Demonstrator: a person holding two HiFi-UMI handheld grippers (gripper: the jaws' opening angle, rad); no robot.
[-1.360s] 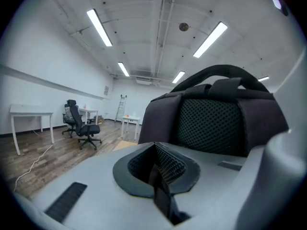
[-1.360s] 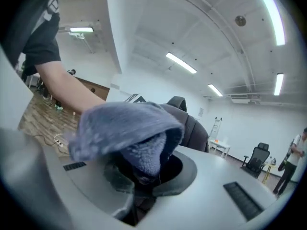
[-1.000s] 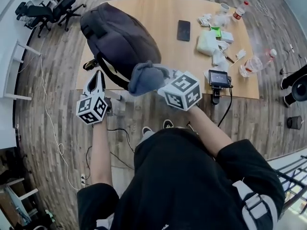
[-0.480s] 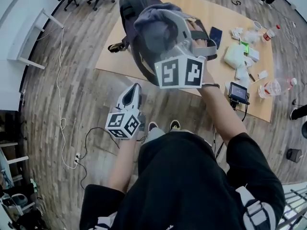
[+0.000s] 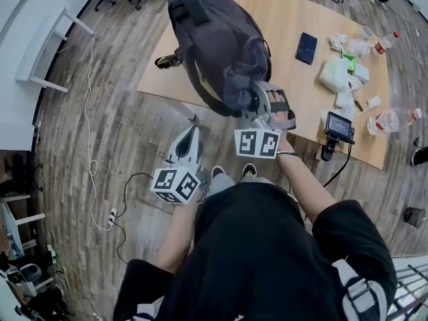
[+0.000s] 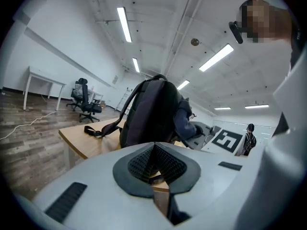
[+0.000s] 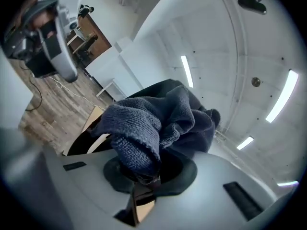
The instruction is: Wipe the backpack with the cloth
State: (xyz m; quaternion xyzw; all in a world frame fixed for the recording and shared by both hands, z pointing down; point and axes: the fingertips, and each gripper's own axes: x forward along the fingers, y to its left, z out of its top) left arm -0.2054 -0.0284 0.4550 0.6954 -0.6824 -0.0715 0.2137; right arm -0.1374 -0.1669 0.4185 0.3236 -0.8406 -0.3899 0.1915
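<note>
Two hand-held grippers low in the head view, in front of a light wooden table [image 5: 294,92] on a plank floor. On the table's left part, near the front edge: a large dark grey fabric backpack [image 5: 214,39], standing upright, one strap trailing onto the tabletop beside it. Right gripper [image 7: 148,174] clamped tight on a dark blue knitted cloth [image 7: 153,123], one fold pinched between the pads and the rest bunched up over the jaws. Seen from the head camera, cloth pressed against the backpack's near end, just above the table edge. Left gripper [image 6: 154,157] closed all the way, pads meeting with nothing between them; held over the floor short of the table, pointing towards the backpack without touching it. Further right on the tabletop, well apart from the backpack: a flat black phone [image 5: 307,47], a heap of white packets [image 5: 333,72], a clear plastic bottle [image 5: 394,120] lying on its side, and a small black screen device [image 5: 339,124] at the front edge.
</note>
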